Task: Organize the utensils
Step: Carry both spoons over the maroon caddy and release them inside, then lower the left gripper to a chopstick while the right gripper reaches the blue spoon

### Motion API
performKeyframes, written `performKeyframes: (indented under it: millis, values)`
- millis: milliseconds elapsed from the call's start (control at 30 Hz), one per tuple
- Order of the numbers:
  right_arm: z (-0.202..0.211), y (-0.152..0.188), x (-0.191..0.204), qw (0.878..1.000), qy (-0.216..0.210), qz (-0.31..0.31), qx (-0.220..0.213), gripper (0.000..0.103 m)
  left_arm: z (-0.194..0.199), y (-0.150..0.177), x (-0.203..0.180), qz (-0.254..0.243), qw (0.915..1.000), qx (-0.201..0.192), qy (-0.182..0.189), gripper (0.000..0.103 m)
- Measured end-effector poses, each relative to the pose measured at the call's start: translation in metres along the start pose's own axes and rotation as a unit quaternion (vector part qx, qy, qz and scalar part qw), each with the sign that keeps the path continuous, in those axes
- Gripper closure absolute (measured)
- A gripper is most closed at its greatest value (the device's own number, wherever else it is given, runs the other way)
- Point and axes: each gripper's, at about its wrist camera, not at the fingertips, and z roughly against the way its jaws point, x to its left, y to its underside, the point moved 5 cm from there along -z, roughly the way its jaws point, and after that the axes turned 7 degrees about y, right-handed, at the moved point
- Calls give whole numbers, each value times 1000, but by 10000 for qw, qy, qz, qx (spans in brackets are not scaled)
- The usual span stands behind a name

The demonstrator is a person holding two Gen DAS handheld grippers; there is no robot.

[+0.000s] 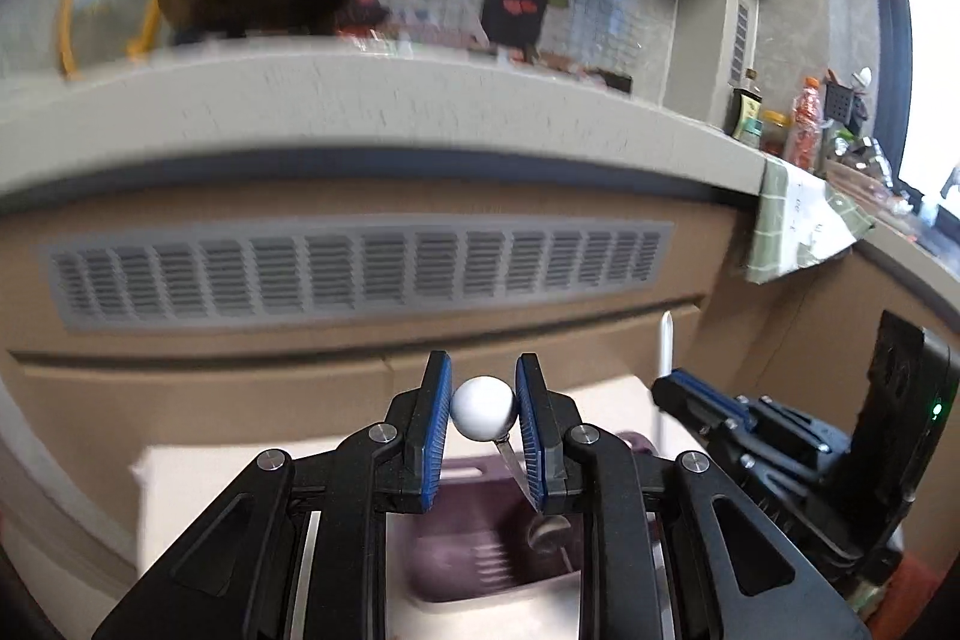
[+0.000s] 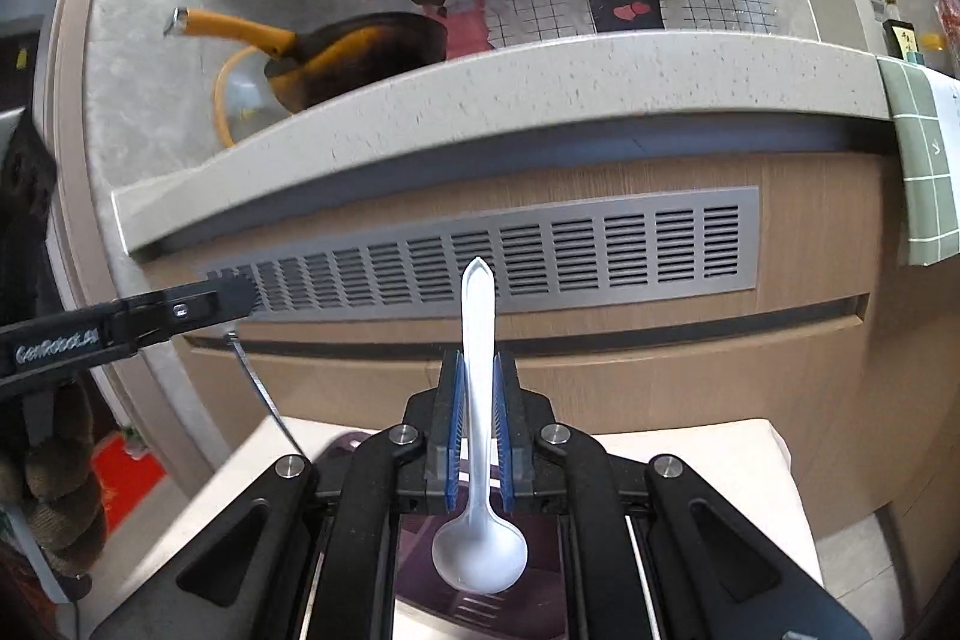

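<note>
Right wrist view: right gripper clenched on an upright white plastic spoon, bowl nearest the purple tray below; left gripper clasps a ball-ended metal utensil

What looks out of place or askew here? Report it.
The green checked cloth hangs over the countertop's edge, with a sheet of paper draped on it. The orange-handled pan sits tilted against a glass lid. No spills or damage show.
</note>
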Motion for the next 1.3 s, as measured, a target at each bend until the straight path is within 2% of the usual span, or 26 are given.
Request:
performKeyframes:
  millis: [33,100,133,233,300,400,567,700,833,1033,1167,1300]
  values:
    - [-2,5,-1,10000,-31,13,77,92,-6,4,3,93,9998,107,166,79]
    - [-5,14,-5,9991,-111,-15,410,83,-7,12,8,240,9991,220,255,78]
    - [-3,19,-10,9985,-97,-44,531,83,-2,16,10,280,9991,213,222,78]
    - [16,25,-19,9986,26,14,525,82,22,32,14,286,9993,191,140,77]
    - [32,31,-22,9983,12,55,574,82,37,53,16,218,9991,358,33,77]
    - [54,52,-21,9957,-93,238,886,82,52,102,23,275,9959,855,-81,77]
    - [82,111,-15,9853,-216,580,1590,82,68,200,32,699,9813,1788,-164,77]
    - [91,154,-7,9747,-232,880,2041,82,82,243,38,884,9759,1958,-389,77]
    - [93,178,10,9616,-552,1132,2440,82,94,257,51,1128,9741,1808,-754,77]
    - [92,187,39,9481,-853,1667,2571,81,96,264,57,1272,9718,1839,-743,77]
    - [89,188,36,9502,-660,1641,2564,81,96,264,58,1479,9705,1793,-640,77]
    - [91,185,18,9568,-483,1117,2639,81,91,267,37,1574,9691,1882,-253,77]
